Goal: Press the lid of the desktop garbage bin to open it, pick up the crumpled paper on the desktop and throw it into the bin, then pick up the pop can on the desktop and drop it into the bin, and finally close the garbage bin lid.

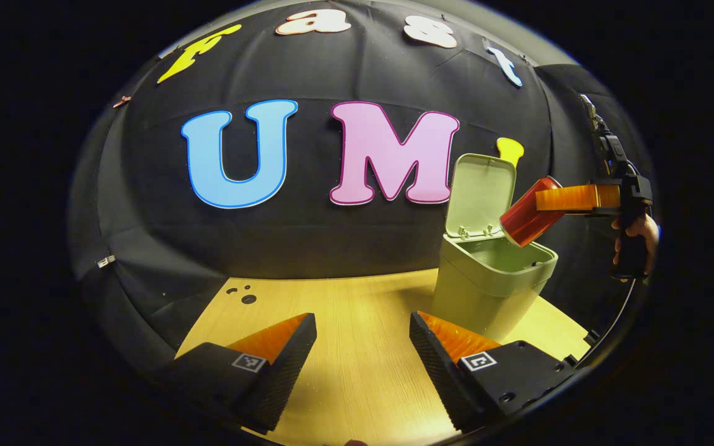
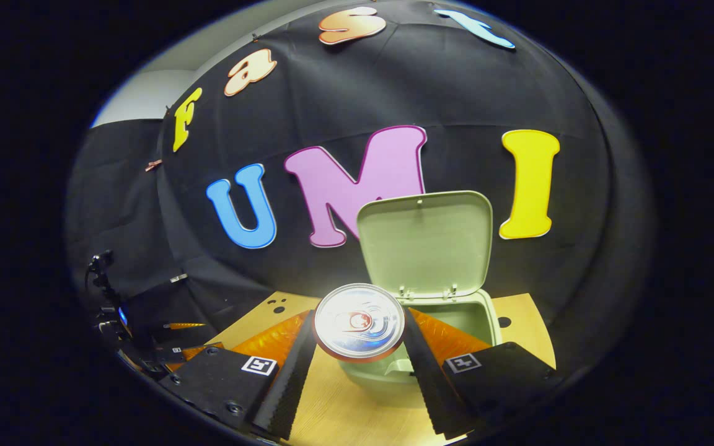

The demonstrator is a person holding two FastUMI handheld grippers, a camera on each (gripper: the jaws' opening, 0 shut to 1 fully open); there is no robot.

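Note:
The pale green bin (image 1: pixel 487 291) stands on the wooden table with its lid (image 1: pixel 480 195) swung up and upright. A red pop can (image 1: pixel 521 223) hangs tilted over the bin's open mouth, and my right gripper (image 1: pixel 540 207) is shut on it, held by a hand (image 1: pixel 639 232). In the right gripper view the can's silver top (image 2: pixel 360 322) sits between my right gripper's (image 2: pixel 360 314) fingers, with the bin (image 2: pixel 382 378) and raised lid (image 2: pixel 425 241) just beyond. My left gripper (image 1: pixel 362 319) is open and holds nothing, low over the table to the left of the bin.
The light wooden table (image 1: pixel 357 378) runs up to the black cloth wall behind the bin. Small dark holes (image 1: pixel 248 299) mark its far left corner. The left gripper (image 2: pixel 186 337) appears far off at the lower left of the right gripper view.

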